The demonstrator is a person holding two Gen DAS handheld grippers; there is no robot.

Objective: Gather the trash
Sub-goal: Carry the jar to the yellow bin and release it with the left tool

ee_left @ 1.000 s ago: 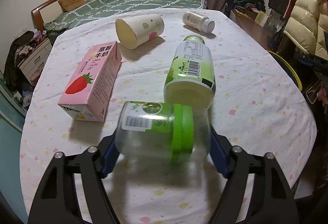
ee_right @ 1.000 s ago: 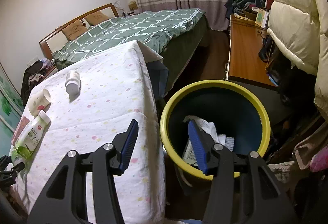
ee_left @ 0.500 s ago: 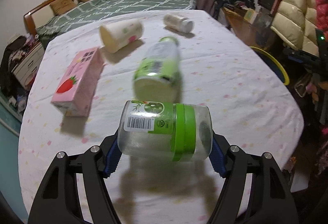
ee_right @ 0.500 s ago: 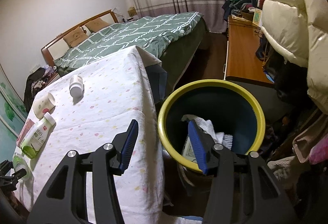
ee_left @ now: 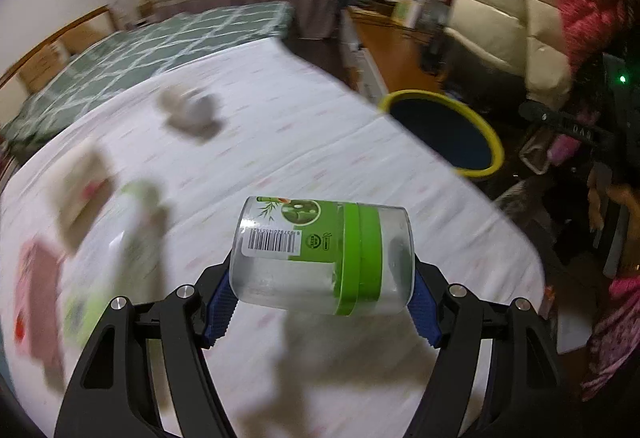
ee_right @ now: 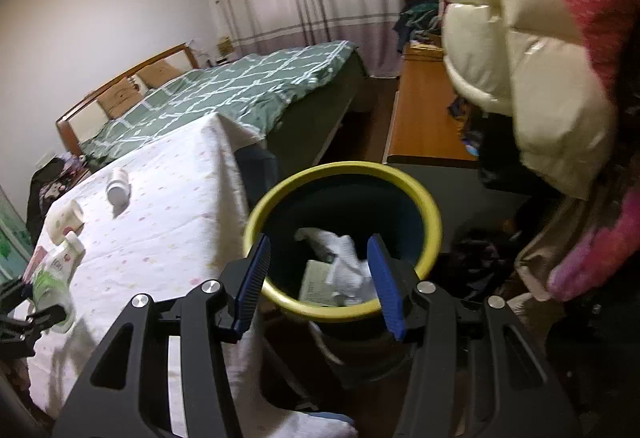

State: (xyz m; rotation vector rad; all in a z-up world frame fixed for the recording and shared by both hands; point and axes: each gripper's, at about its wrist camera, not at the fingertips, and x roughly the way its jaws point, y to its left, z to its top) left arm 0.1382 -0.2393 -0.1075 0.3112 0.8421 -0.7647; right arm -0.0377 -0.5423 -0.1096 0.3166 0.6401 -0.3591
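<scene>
My left gripper (ee_left: 320, 302) is shut on a clear jar with a green label (ee_left: 324, 256), held sideways above the table (ee_left: 304, 141). The yellow-rimmed bin (ee_left: 486, 135) stands past the table's right edge. In the right wrist view my right gripper (ee_right: 316, 278) is open and empty, just above the bin (ee_right: 344, 167), which holds white paper trash (ee_right: 340, 258). On the table lie a green bottle (ee_right: 56, 266), a paper cup (ee_right: 62, 215), a small white bottle (ee_right: 118, 187) and a pink carton (ee_left: 34, 298).
A green-quilted bed (ee_right: 224, 93) lies beyond the table. A wooden desk (ee_right: 428, 125) and hanging puffy coats (ee_right: 520, 37) stand right of the bin. Dark clutter (ee_left: 568, 129) sits on the floor near the bin.
My left gripper has lifted the jar off the table and swung right toward the bin. My right gripper has shifted slightly over the bin and stays open.
</scene>
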